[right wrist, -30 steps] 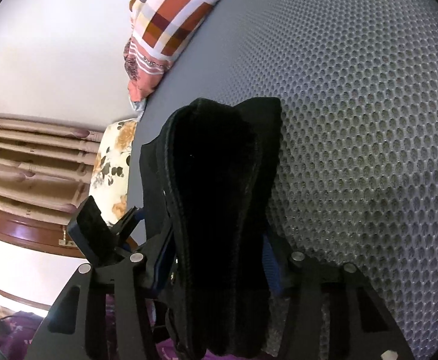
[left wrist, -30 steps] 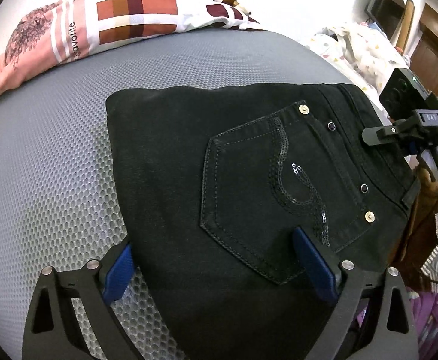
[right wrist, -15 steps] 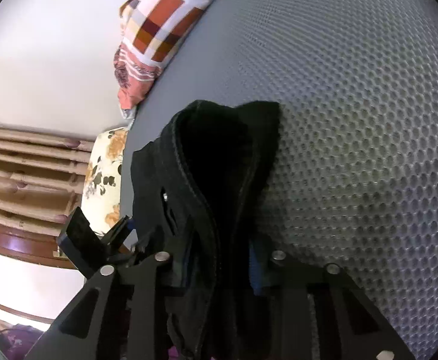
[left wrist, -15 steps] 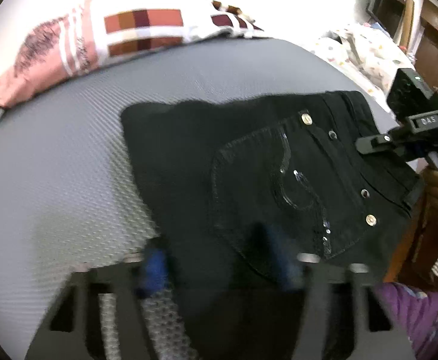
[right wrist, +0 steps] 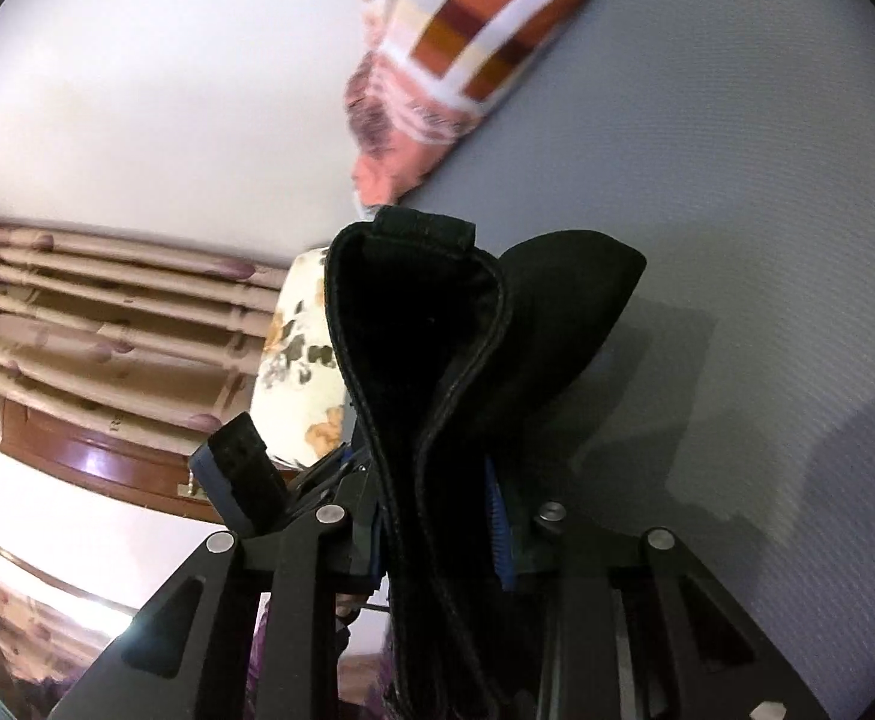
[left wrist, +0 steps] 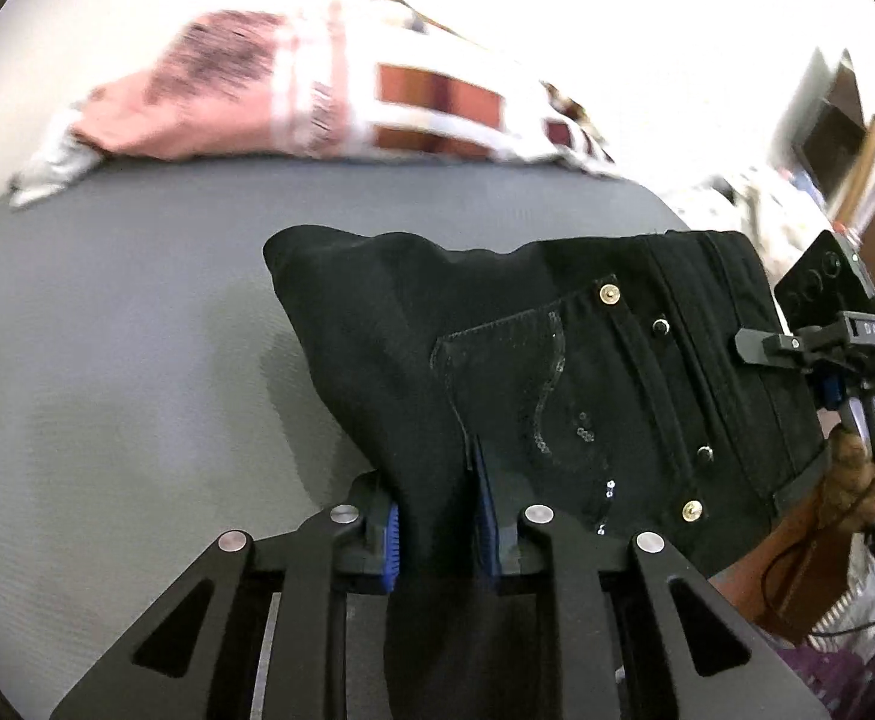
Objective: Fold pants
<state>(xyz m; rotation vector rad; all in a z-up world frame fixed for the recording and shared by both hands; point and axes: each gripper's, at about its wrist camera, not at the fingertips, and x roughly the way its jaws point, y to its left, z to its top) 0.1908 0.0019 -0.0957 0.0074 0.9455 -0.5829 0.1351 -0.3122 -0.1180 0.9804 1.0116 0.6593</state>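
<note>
- Where a second ago the left gripper (left wrist: pixel 437 516) stood wide over the flat pants (left wrist: pixel 587 372), its jaws are now clamped on a pinched ridge of cloth.
- The right gripper (right wrist: pixel 437 534) grips the waistband end, also tighter than before.
- Both ends lifted, the pants sag above the bed (left wrist: pixel 107 360); a fold over looks ready.
- Thick black denim, sequinned pocket, metal rivets; grey honeycomb-mesh mattress.

The checked pillow (left wrist: pixel 341 96) is motion-blurred, perhaps lettered; the black pants (left wrist: pixel 557 372) run off the bottom edge.
</note>
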